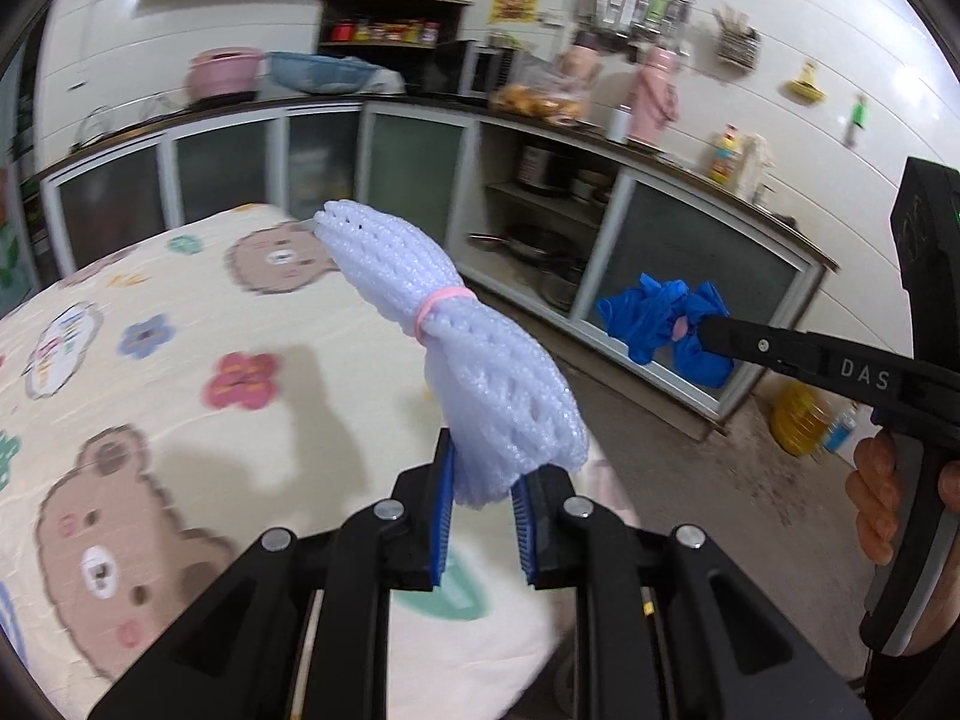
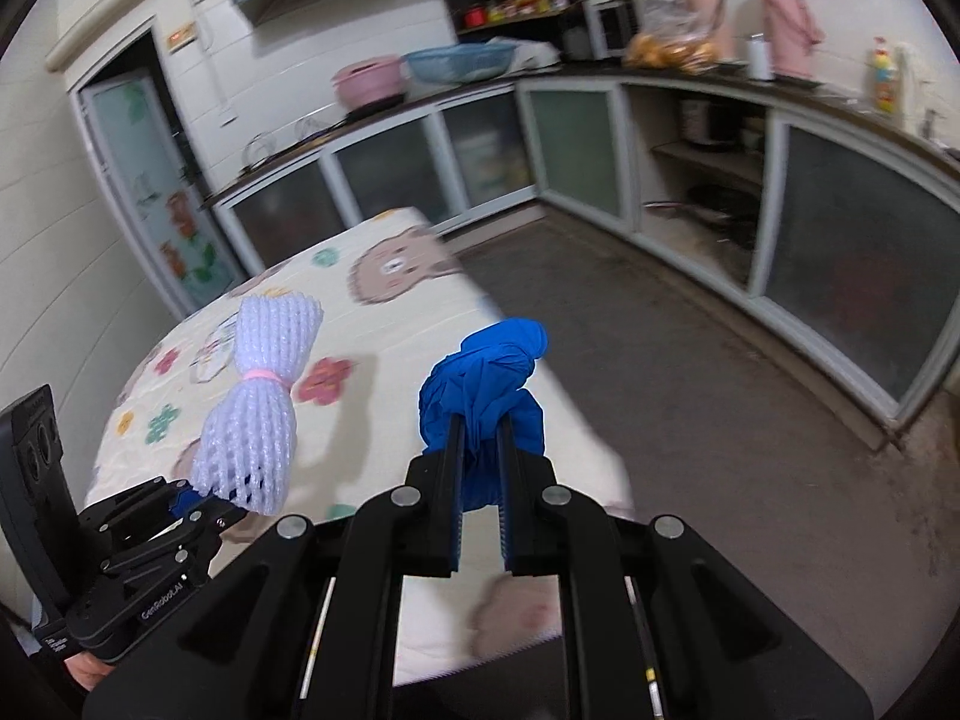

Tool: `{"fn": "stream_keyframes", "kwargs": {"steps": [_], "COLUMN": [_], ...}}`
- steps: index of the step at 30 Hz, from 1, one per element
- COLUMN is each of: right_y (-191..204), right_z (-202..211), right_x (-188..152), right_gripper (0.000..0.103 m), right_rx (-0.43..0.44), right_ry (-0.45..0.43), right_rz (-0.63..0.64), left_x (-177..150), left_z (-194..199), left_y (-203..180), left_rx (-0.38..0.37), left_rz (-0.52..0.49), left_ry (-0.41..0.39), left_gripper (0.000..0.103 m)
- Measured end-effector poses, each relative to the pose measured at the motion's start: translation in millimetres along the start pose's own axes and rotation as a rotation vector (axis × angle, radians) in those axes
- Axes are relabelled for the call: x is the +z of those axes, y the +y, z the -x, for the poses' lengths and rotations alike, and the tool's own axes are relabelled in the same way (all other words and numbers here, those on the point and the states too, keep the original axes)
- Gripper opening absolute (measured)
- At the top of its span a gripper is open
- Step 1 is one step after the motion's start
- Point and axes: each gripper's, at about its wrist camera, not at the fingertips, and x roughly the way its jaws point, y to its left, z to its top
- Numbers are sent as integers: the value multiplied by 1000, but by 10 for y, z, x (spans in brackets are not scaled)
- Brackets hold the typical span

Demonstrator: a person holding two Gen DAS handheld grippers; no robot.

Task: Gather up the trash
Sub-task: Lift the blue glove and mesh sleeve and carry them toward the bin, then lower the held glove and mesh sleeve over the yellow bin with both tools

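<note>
My left gripper (image 1: 485,471) is shut on a white foam net bundle (image 1: 456,336) tied with a pink rubber band, held in the air above the table's right edge. It also shows in the right wrist view (image 2: 255,408), with the left gripper (image 2: 201,495) at lower left. My right gripper (image 2: 480,456) is shut on a crumpled blue glove (image 2: 486,384), held above the table's near corner. In the left wrist view the blue glove (image 1: 663,324) hangs from the right gripper (image 1: 702,327) over the floor.
A table with a bear and flower cloth (image 1: 180,396) lies below, also in the right wrist view (image 2: 372,348). Grey floor (image 2: 690,420) lies to the right. Kitchen cabinets (image 2: 840,276) and a counter with basins line the far walls. A yellow container (image 1: 795,420) stands on the floor.
</note>
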Motion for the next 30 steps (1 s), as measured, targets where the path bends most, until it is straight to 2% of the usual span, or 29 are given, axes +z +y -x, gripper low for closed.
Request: {"fn": "stream_keyframes", "kwargs": {"steps": [8,17,21,28,30], "right_y": [-804,-1502,-1686,-1819,-1858], "right_z": [625,1237,1408,1497,1491], "right_x": [-314,-1030,-1367,-1976,-2112], "right_gripper": [8,8,9,9,9], "right_rx": [-125,-246,-279,-343,-338], "right_ry": [-52,-53,-42,5,27], "right_rz": [-79,-174,-222,-283,-300], "left_x": [-59,-509,-726,-1118,-1238], "left_z": [-237,-451,-473,-463,-486], "left_y": [-879,-1761,-2073,-2365,-2425], "left_rx": [-119,-254,-300,-340,-347], "left_rz": [-118,-242,-304,-389,-410], "left_ry": [37,120,150,206,225], "left_gripper": [17,17,17,17,17]}}
